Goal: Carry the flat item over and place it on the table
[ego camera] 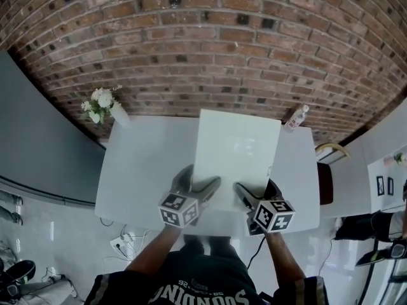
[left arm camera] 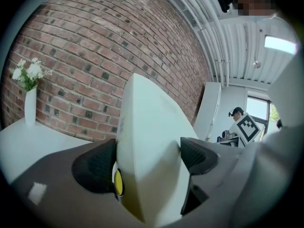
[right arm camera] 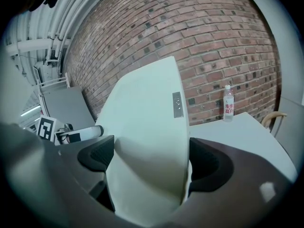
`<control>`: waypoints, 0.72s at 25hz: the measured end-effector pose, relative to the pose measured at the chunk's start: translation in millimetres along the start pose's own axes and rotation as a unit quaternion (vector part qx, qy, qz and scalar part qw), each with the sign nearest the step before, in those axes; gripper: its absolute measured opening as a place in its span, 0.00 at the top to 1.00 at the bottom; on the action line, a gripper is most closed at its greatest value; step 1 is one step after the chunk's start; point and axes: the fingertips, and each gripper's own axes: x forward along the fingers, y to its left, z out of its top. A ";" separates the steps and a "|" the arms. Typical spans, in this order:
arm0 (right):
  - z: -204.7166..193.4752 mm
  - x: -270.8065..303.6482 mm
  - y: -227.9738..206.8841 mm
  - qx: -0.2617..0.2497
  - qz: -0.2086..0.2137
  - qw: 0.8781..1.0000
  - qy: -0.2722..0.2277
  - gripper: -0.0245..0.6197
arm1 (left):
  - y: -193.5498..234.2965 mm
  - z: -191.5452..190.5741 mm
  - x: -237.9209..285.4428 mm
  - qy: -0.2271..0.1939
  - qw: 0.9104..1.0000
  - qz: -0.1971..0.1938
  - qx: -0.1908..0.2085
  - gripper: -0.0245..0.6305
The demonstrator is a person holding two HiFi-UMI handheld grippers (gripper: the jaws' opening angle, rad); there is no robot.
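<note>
Left tongs (ego camera: 198, 184) and right tongs (ego camera: 255, 193) each clamp the near short edge of a white flat panel (ego camera: 235, 154), side by side, neither hand nearer. The panel's long axis points straight away from them toward the brick wall (ego camera: 203, 43). It is held over the white table (ego camera: 137, 170), between a flower vase (ego camera: 118, 114) and a water bottle (ego camera: 296, 117).

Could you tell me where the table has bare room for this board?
The table is bare across its left half, from the vase at the far left corner to the near edge, and along the right strip up to the bottle at the far right corner. Only those corners are crowded; the board hides the middle.
</note>
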 end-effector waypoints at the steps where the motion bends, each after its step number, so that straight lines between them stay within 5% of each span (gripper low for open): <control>1: -1.9 -0.2 -5.9 0.001 -0.002 1.000 0.003 0.19 | -1.5 -4.5 4.6 0.003 1.000 0.000 -0.004 0.31; 18: -48.7 15.3 -92.3 0.030 -0.020 0.997 0.062 0.20 | -7.5 -88.2 69.5 0.065 0.996 0.013 -0.067 0.31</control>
